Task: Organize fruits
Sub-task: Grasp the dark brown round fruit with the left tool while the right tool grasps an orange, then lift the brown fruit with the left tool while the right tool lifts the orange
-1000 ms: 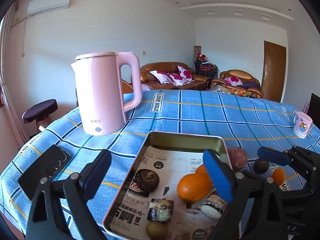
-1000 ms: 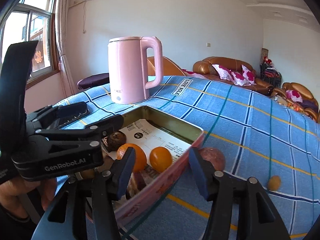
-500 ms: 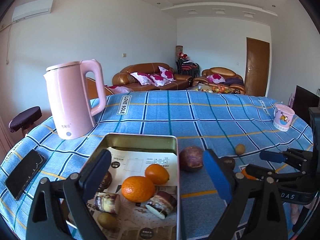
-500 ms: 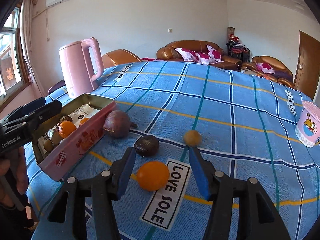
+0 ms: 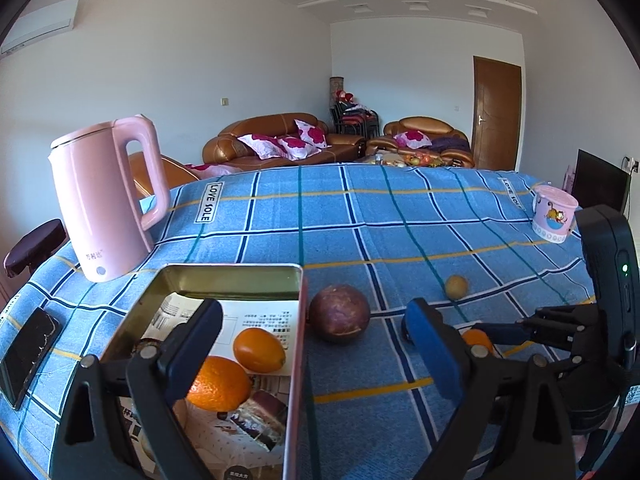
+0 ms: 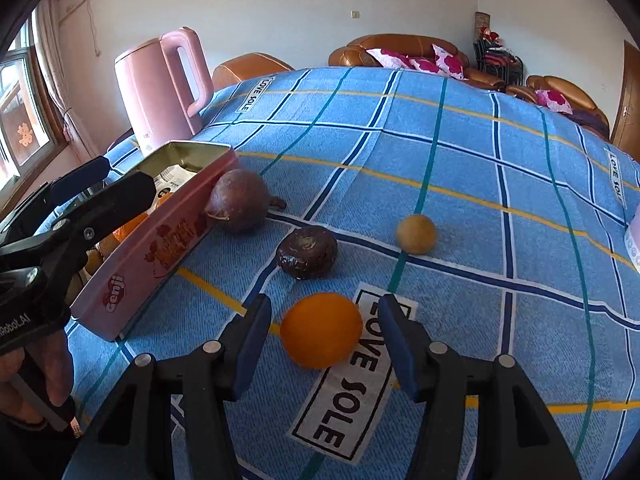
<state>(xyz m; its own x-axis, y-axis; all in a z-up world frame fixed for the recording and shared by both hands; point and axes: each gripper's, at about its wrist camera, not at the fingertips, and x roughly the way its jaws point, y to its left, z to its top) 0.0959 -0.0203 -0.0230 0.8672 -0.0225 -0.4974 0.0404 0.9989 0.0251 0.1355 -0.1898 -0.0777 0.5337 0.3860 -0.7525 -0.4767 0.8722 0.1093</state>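
A small orange (image 6: 320,330) lies on the blue checked cloth between the fingers of my right gripper (image 6: 324,340). Its jaws are closing, and a thin gap shows on each side of the fruit. Beyond it lie a dark brown fruit (image 6: 307,252), a small tan fruit (image 6: 416,234) and a purple round fruit (image 6: 240,200), which rests against the pink tin (image 6: 160,240). My left gripper (image 5: 312,314) hangs wide open and holds nothing over the tin's (image 5: 224,272) right edge. Two oranges (image 5: 218,388) and other fruit pieces lie in the tin on printed paper.
A pink kettle (image 5: 104,200) stands behind the tin at the left. A black phone (image 5: 24,356) lies near the table's left edge, and a pink cup (image 5: 554,216) stands far right. A person's hand (image 6: 40,380) holds the left gripper's handle.
My right gripper swung from the tin's side to the right and down over the loose orange, and its jaws narrowed. The left gripper shifted right, toward the tin's right edge.
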